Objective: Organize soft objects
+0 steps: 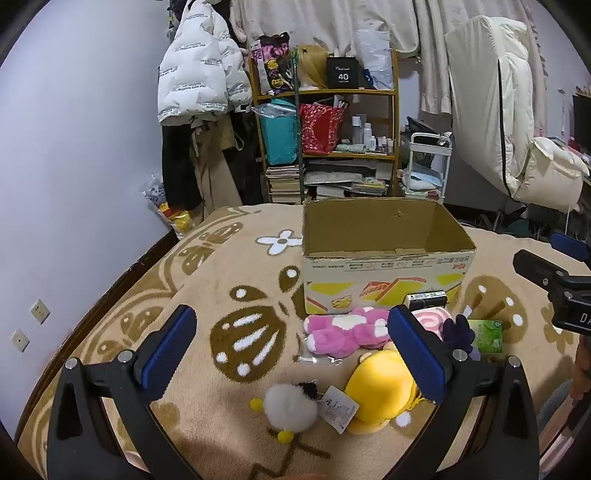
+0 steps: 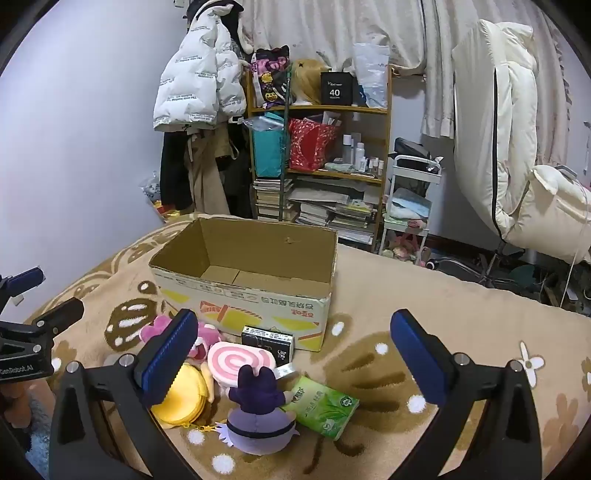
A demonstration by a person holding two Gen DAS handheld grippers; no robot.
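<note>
Pale lilac wall (image 1: 85,155) at left, two socket plates (image 1: 40,311) low on it. Far wall hung with a cream curtain (image 2: 332,26). Wooden shelf unit (image 1: 325,125) at far centre, crammed with bags, bottles, stacked books. White puffer jacket (image 1: 199,70) hangs left of the shelf over dark clothes. Small white trolley (image 2: 410,206) right of the shelf. Cream bedding (image 2: 517,140) heaped far right. Near surface covered by beige rug (image 2: 424,295) with brown butterfly and flower pattern. Dim indoor light
</note>
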